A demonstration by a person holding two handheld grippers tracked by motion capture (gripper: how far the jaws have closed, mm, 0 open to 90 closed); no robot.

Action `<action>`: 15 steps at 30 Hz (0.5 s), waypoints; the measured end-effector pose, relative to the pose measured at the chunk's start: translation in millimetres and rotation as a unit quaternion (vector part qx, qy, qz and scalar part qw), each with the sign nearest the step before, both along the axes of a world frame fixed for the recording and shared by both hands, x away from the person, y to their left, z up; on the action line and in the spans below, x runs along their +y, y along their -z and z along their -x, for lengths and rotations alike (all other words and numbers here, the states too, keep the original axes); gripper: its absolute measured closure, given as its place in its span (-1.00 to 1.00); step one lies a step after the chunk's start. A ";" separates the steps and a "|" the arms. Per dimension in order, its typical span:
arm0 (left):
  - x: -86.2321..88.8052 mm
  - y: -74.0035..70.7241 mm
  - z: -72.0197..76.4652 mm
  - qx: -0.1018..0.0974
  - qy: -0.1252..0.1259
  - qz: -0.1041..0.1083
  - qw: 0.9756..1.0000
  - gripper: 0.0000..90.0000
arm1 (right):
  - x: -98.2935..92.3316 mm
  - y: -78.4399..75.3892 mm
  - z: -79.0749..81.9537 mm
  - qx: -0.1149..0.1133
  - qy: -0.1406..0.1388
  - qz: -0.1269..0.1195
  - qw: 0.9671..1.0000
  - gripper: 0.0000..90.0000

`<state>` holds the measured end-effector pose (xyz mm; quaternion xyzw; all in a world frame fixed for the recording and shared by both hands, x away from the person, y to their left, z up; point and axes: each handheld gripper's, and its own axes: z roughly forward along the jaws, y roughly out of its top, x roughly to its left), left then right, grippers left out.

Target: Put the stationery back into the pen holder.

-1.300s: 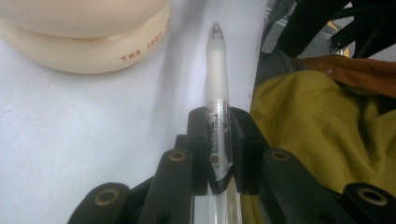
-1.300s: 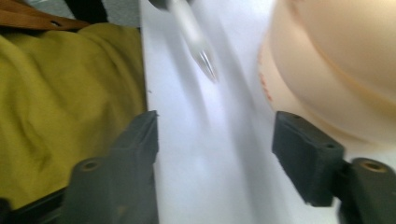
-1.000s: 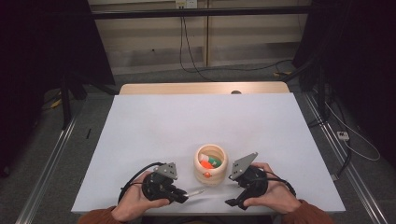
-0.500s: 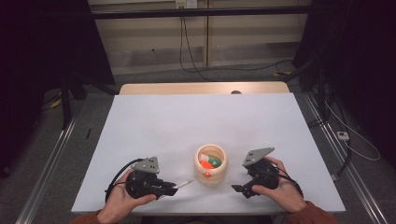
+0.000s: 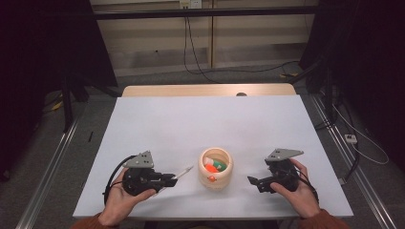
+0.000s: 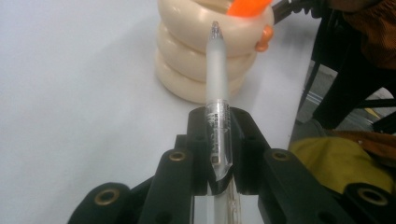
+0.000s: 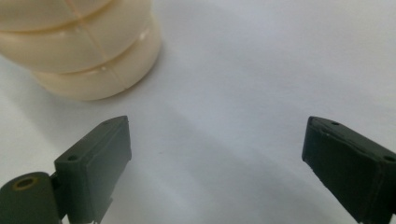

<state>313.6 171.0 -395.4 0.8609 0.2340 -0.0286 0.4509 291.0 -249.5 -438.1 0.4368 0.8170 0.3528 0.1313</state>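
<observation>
The left hand-held gripper (image 5: 168, 179), at about 7 o'clock on the surface in the high view, has its jaws clamped on a translucent white pen (image 6: 216, 88), whose tip points toward a cream ribbed cup (image 5: 216, 168) just beside it. In the left gripper view the pen tip stands near the cup's rim, where something orange (image 6: 246, 6) pokes out; whether tip and cup touch cannot be told. The right hand-held gripper (image 5: 253, 181), at about 5 o'clock, has its jaws spread wide and holds nothing; the right gripper view shows the cup (image 7: 79, 46) off at its 11 o'clock, apart from both jaws. The cup holds orange and green pieces and sits between the two grippers near the front edge. The surface (image 5: 200, 124) is a white sheet over a wooden top, whose bare far edge (image 5: 205, 90) shows at 12 o'clock. Around it lie a grey floor (image 5: 157, 76), dark stands, trailing cables (image 5: 229, 70) and a pale panelled wall (image 5: 153, 33).
</observation>
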 end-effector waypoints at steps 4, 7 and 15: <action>-0.6 -1.3 -2.7 -0.014 -0.011 0.009 1.000 0.77 | -5.8 1.6 4.7 -0.017 0.016 -0.006 1.000 -0.83; -0.4 -1.6 -4.5 -0.022 -0.026 0.017 0.999 0.77 | -7.3 2.7 9.5 -0.032 0.012 -0.010 0.999 -0.81; -10.1 -5.0 -14.1 -0.064 -0.053 0.051 0.995 0.77 | -18.6 9.4 13.1 -0.038 0.038 -0.027 0.998 -0.84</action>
